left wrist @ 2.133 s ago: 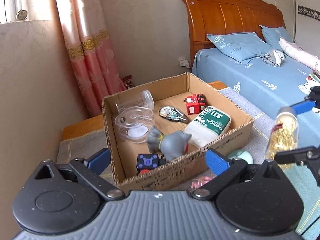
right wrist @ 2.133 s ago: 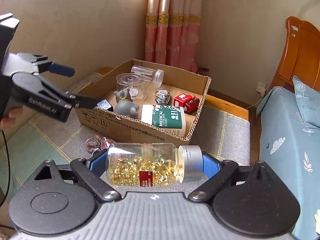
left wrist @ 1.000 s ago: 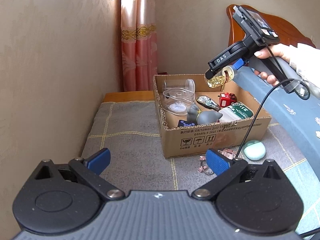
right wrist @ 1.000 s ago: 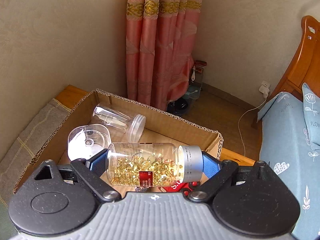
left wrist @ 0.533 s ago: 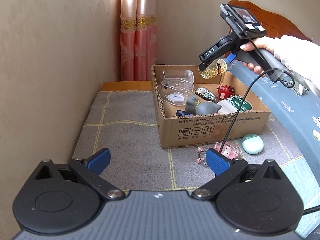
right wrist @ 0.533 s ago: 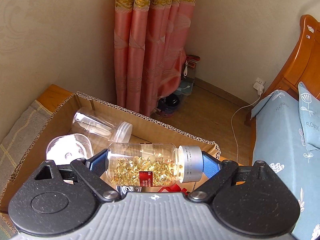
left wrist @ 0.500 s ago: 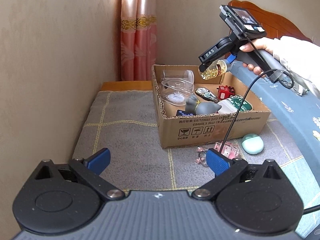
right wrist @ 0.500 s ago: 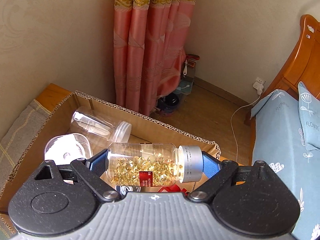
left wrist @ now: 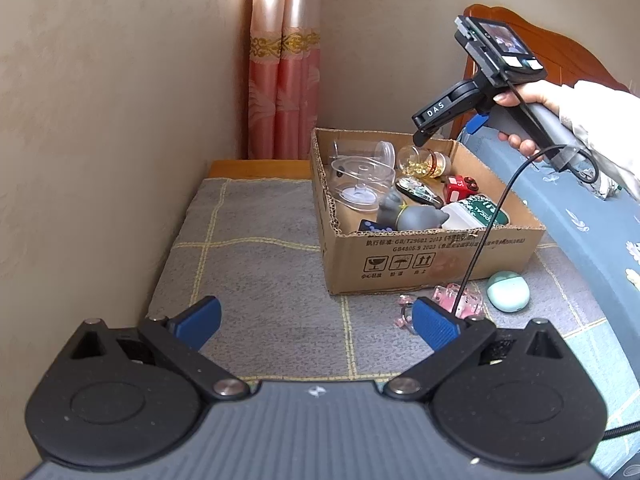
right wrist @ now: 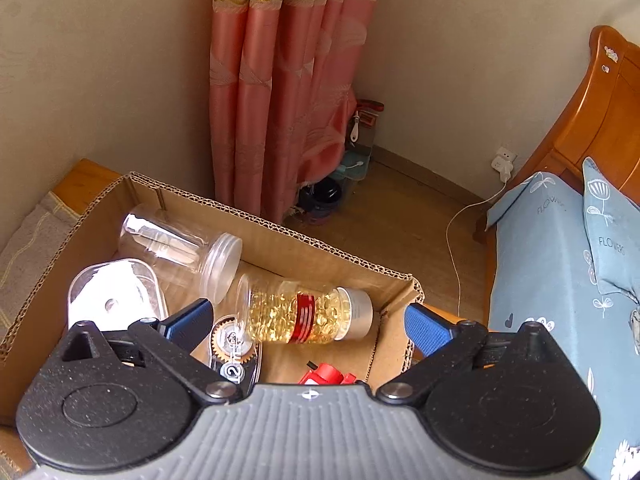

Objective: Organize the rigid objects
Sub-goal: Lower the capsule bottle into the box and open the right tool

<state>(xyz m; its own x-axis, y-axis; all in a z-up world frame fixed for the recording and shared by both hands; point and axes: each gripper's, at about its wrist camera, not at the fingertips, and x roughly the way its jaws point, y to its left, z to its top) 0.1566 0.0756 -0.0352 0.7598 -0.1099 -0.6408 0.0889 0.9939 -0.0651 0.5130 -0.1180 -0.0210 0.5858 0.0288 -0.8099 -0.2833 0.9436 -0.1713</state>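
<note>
From the left wrist, the left gripper hangs open over the gray mat, holding nothing. From the right wrist, the right gripper jaws are opening; the capsule bottle lies free inside the cardboard box, beside 1 clear jar.

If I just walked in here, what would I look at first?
Probably the clear bottle of golden capsules, lying on its side in the far end of the cardboard box, just below the right gripper, whose jaws are opening with nothing pinched. Next, the pink curtain behind the box, and the mint-green case on the grey mat in front.
</note>
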